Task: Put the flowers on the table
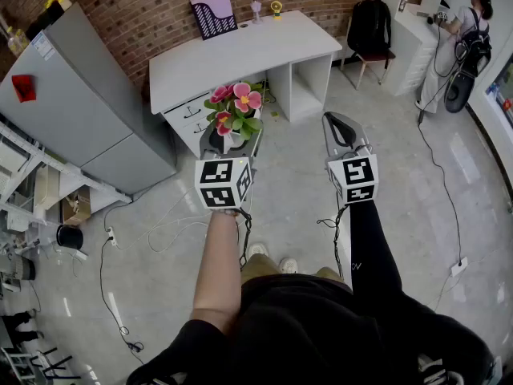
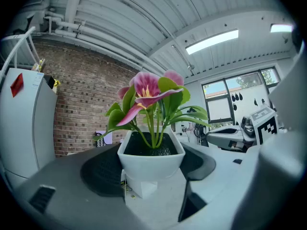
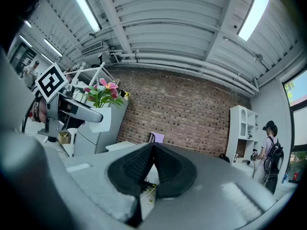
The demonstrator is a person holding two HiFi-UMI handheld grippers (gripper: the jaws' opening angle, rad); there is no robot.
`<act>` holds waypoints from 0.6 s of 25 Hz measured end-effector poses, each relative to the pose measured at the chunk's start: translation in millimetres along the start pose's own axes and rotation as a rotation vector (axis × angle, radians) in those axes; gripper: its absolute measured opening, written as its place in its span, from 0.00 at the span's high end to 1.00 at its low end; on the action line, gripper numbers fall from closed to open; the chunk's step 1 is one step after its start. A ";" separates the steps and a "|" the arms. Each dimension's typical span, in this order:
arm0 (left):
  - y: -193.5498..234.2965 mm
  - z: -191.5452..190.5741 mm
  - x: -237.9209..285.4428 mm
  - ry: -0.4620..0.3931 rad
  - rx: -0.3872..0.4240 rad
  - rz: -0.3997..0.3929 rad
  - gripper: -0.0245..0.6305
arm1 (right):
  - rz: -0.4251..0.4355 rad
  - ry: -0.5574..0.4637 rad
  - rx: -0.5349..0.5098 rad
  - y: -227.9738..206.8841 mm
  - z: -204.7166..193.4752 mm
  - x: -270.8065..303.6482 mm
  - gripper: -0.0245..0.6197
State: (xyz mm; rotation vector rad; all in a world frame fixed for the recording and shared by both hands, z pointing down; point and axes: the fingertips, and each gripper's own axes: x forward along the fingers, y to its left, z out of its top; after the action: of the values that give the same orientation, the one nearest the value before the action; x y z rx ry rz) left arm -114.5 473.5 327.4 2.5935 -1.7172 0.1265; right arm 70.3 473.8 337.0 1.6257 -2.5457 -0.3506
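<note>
A white pot [image 1: 230,140] of pink flowers [image 1: 238,105] with green leaves hangs in the air in front of the white table [image 1: 240,50]. My left gripper [image 1: 232,143] is shut on it, one jaw against each side of the pot [image 2: 151,161]. The pot stands upright, its blooms [image 2: 149,87] filling the left gripper view. My right gripper [image 1: 340,125] is level beside it on the right, shut with nothing between its pads [image 3: 165,169], which meet at the tips. The right gripper view shows the pot [image 3: 101,116] off to its left.
The table has drawers and an open cubby below, and carries a purple card [image 1: 213,13] and small ornaments at the back. A grey cabinet [image 1: 80,111] stands left, a backpack on a chair [image 1: 370,26] right, a person [image 1: 466,38] by white shelves. Cables [image 1: 160,229] trail on the floor.
</note>
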 end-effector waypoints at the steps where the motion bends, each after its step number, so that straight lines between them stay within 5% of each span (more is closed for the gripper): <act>1: -0.5 0.0 0.6 0.000 -0.001 0.001 0.44 | -0.003 0.002 0.001 -1.6 -1.0 0.1 0.96; 15: 12.8 0.4 5.6 -0.060 0.056 0.066 0.44 | -0.028 -0.023 0.050 -10.2 -7.1 13.1 0.96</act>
State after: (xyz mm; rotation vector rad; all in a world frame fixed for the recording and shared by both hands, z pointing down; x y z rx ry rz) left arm -124.1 463.4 327.2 2.6059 -1.8463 0.1013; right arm 75.2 456.9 340.9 1.6854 -2.5709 -0.3113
